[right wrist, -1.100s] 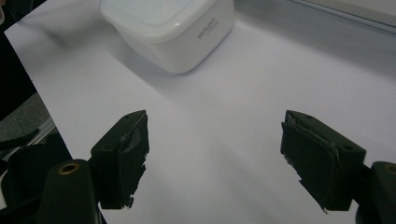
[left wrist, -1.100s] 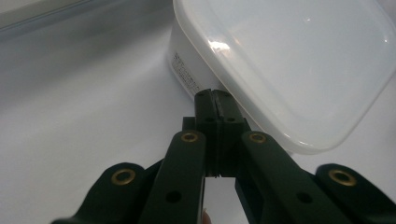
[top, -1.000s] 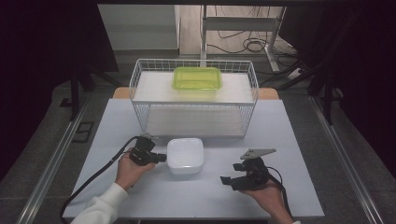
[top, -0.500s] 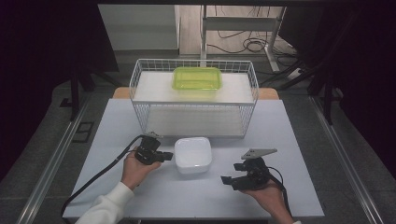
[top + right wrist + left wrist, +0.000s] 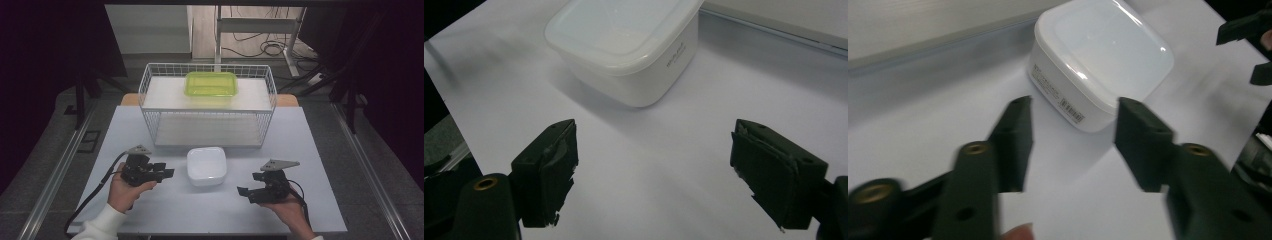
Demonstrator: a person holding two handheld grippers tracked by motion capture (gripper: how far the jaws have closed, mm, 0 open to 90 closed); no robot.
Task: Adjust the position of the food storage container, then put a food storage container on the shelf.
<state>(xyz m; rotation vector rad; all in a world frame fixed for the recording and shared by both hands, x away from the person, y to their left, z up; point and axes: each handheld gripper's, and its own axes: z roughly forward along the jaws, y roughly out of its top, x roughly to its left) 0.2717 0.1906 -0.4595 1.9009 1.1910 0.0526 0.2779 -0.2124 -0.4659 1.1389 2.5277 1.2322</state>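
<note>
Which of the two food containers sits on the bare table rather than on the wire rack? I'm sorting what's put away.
The white container, between the two grippers; the green container sits on the wire rack.

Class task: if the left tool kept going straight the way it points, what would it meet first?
Most likely the white lidded container, on the table ahead of the left tool; nothing lies between them, though depth is uncertain.

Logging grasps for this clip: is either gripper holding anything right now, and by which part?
Nothing is held. The left gripper has just opened, clear of the white container; the right gripper is open too.
</note>
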